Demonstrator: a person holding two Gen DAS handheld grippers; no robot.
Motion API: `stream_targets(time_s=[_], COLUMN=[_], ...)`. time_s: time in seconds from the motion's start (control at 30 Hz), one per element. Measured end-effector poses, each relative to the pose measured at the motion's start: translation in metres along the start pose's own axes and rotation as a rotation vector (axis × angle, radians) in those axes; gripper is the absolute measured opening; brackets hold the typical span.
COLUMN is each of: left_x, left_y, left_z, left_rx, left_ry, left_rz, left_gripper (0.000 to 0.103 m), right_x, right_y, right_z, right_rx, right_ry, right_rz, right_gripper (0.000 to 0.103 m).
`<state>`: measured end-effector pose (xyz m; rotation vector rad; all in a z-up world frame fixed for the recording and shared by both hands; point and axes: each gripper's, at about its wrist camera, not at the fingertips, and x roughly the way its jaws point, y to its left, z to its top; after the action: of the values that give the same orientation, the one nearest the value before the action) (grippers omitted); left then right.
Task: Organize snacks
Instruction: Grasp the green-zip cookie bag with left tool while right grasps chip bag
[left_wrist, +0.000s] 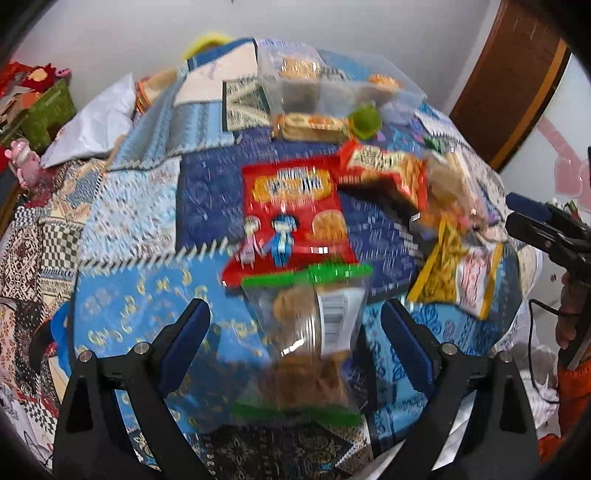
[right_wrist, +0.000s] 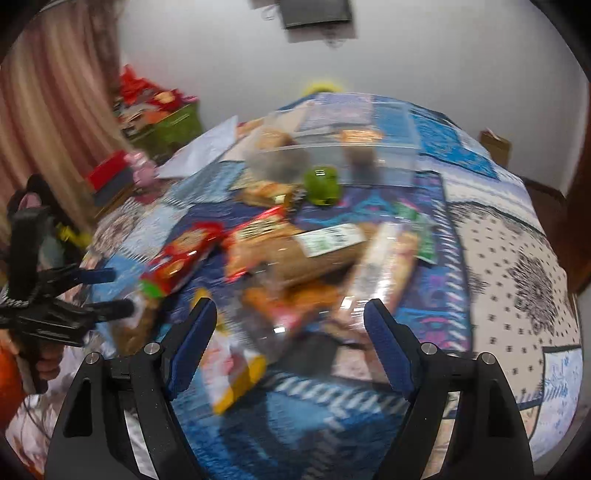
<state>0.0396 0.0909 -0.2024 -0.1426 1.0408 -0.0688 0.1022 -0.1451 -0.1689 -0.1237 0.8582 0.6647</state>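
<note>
On the quilted bed (left_wrist: 122, 206), my left view alone shows a green-edged clear bag (left_wrist: 310, 328) between my spread left tool (left_wrist: 295, 325). My right tool (right_wrist: 290, 325) gapes over piled snacks (right_wrist: 295, 258). Behind, a clear box (right_wrist: 332, 162) holds a few packets.

Snack packets (right_wrist: 295, 258) lie heaped on a patchwork quilt (right_wrist: 498, 258), just in front of a clear plastic bin (right_wrist: 332, 162). A green toy (right_wrist: 322, 185) touches the bin's front. The right gripper (right_wrist: 290, 321) hovers with jaws apart over the packets; the left gripper (right_wrist: 110, 291) enters beside them.
</note>
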Motion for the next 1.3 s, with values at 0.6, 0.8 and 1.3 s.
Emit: stream_targets(time_s=[0.6, 0.8, 1.3], left_x=[0.025, 0.022, -0.020], left_y=[0.000, -0.004, -0.024], left_z=[-0.025, -0.019, 0.017], left_rx=[-0.017, -0.010, 0.036], left_ry=[0.037, 0.025, -0.114], left_rz=[-0.043, -0.042, -0.040], left_gripper=[0.051, 0.044, 0.044], right_x=[0.059, 0.056, 0.017], right_y=[0.034, 0.023, -0.009], right_z=[-0.026, -0.020, -0.026], right_rx=[-0.024, 0.024, 0.107], right_ry=[0.152, 0.133, 0.088], right_rz=[-0.020, -0.009, 0.041], right_gripper=[0.078, 0.041, 0.022])
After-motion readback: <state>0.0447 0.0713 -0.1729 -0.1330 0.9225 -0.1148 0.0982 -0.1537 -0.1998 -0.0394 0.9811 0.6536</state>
